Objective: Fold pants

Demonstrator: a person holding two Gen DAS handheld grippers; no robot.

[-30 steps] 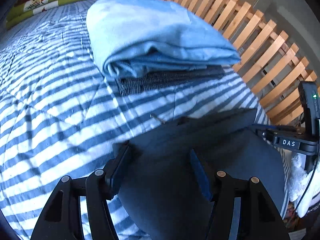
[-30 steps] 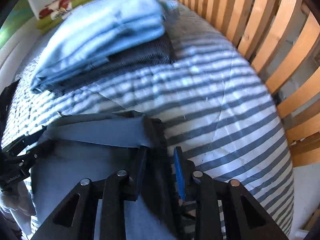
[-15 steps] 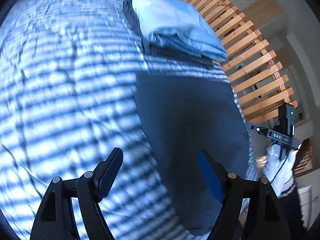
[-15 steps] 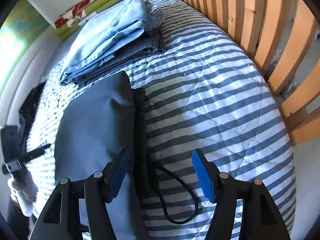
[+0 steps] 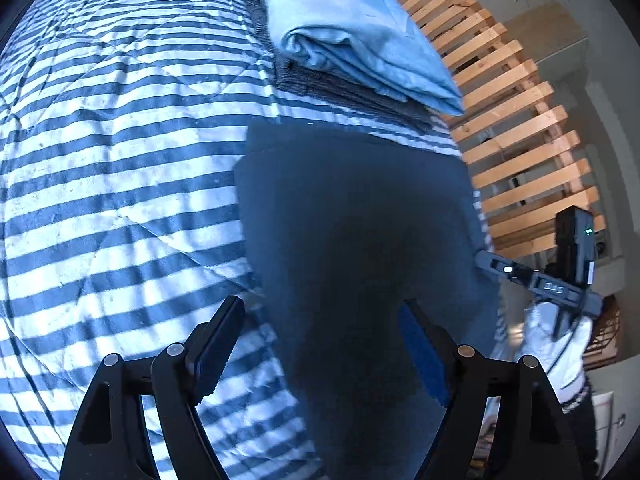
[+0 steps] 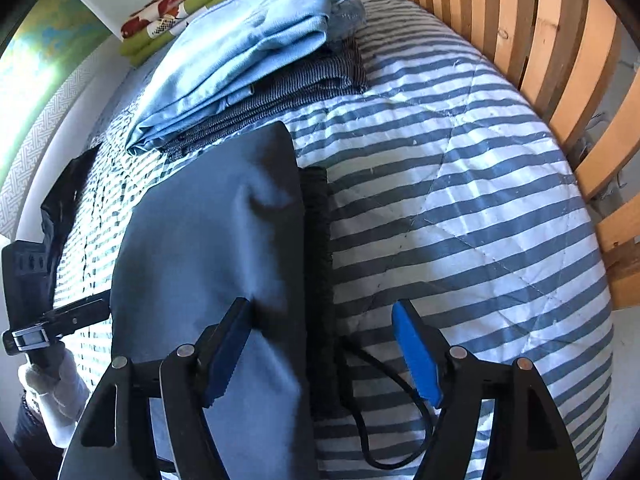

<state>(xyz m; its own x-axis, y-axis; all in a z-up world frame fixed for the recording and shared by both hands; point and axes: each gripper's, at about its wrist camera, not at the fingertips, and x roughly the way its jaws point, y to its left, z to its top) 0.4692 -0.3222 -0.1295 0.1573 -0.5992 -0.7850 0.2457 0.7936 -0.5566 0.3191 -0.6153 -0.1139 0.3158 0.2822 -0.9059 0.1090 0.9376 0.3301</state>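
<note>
Our left gripper hangs with its jaws spread wide and nothing pinched; the folded dark pants lie below, their left edge running under the gap between the fingers. Our right gripper has its jaws opening, with no pad pressing on cloth; beneath the gap lie the pants' right edge, their black ribbed waistband and a loop of black drawcord trailing onto the bed.

We take the pants as our landmark. They rest flat on the blue-and-white striped quilt as a long, narrow dark-blue packet. Just beyond their far end sits a stack of folded clothes: light-blue pants on top of a grey ribbed garment, nearly touching the dark packet's far corner. To the right of the pants, past a broad stretch of quilt, runs the wooden slatted rail of the bed. Beyond the stack, rolled red-and-green patterned cloth lies against the wall. In the left wrist view our white-gloved right hand shows at the pants' right edge; in the right wrist view the gloved left hand shows at their left.
</note>
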